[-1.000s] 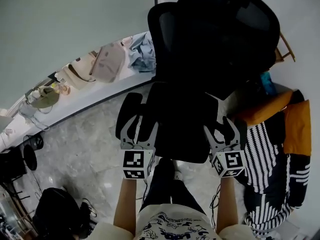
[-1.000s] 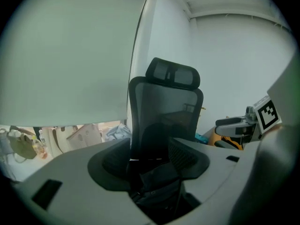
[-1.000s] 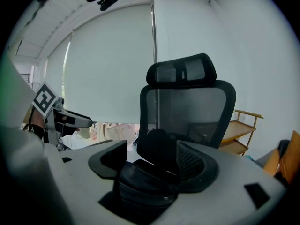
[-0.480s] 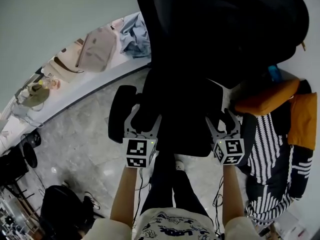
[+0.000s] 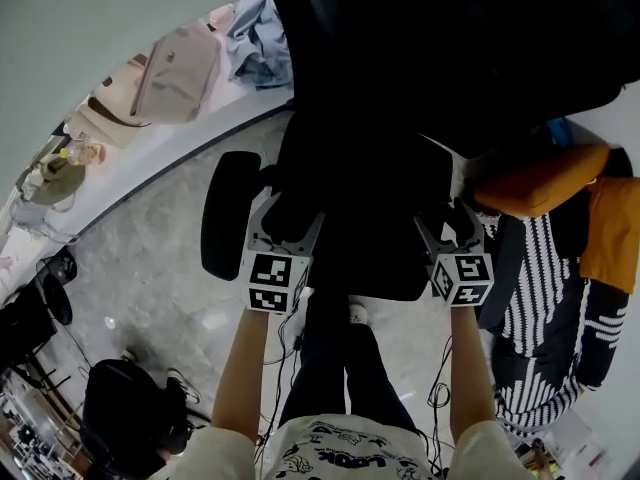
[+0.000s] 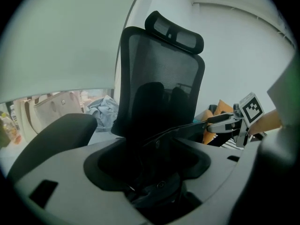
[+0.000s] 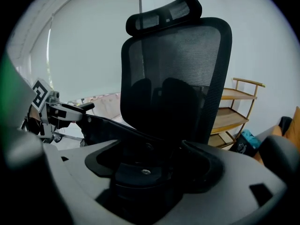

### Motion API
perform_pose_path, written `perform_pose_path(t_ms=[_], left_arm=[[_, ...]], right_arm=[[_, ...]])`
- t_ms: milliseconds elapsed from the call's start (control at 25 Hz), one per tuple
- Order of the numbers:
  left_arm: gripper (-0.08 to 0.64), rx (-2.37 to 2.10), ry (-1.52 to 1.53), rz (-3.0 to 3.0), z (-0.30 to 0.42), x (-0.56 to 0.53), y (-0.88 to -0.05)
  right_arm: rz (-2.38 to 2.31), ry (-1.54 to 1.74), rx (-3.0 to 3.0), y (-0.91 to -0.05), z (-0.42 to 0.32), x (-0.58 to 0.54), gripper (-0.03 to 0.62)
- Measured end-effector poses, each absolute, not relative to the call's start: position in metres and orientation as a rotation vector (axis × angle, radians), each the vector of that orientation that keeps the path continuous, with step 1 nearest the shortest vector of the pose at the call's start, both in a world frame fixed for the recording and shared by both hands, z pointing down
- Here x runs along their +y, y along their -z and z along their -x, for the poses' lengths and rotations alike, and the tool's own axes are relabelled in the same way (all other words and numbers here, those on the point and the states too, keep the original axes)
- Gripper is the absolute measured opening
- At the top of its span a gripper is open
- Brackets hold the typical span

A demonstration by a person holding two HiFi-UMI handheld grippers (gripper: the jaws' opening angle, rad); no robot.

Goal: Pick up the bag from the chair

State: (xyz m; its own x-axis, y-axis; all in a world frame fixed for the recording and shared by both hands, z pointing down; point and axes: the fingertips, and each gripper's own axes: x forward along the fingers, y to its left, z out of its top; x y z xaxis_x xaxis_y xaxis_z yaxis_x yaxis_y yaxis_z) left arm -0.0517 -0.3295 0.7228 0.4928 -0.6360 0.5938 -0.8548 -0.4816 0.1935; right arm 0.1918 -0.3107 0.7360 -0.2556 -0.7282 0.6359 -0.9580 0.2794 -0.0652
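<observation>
A black mesh office chair [image 5: 430,58] fills the top of the head view; its tall back [image 6: 159,78] [image 7: 178,69] faces both gripper views. A black bag [image 5: 355,238] lies on the seat and is hard to outline against it. Its strap or top edge [image 6: 187,128] [image 7: 117,128] runs across the seat between the two grippers. My left gripper [image 5: 288,220] is at the seat's front left, fingers spread. My right gripper [image 5: 447,224] is at the front right, also spread. Dark bag parts lie low between each pair of jaws, and I see no grip on them.
The chair's left armrest [image 5: 225,213] is just left of my left gripper. A beige handbag [image 5: 170,68] and blue cloth [image 5: 255,43] lie on a ledge behind. An orange cushion [image 5: 540,183] and striped fabric [image 5: 545,298] are at the right, a wooden shelf [image 7: 234,111] behind.
The chair has come closer and fills more of the head view. Both grippers have moved slightly forward to the seat's front edge, with their fingers still spread.
</observation>
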Motion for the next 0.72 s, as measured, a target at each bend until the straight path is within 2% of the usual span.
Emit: perform_pose_path(t_ms=[320, 560, 600, 720], left_arm=[[0.279, -1.172, -0.642, -2.297, 0.046, -0.336, -0.753], [0.278, -1.095, -0.711, -2.316, 0.040, -0.334, -0.776], [0.269, -1.089, -0.722, -2.316, 0.040, -0.333, -0.779], [0.171, -1.068, -0.741, -2.320, 0.038, -0.332, -0.786]], right_arm=[[-1.463, -0.667, -2.046, -0.773, -0.200, -0.318, 0.394], [-1.374, -0.661, -2.073, -0.788, -0.196, -0.325, 0.318], [-1.360, -0.660, -2.081, -0.789, -0.194, -0.326, 0.291], [-1.336, -0.645, -2.094, -0.789, -0.191, -0.326, 0.236]])
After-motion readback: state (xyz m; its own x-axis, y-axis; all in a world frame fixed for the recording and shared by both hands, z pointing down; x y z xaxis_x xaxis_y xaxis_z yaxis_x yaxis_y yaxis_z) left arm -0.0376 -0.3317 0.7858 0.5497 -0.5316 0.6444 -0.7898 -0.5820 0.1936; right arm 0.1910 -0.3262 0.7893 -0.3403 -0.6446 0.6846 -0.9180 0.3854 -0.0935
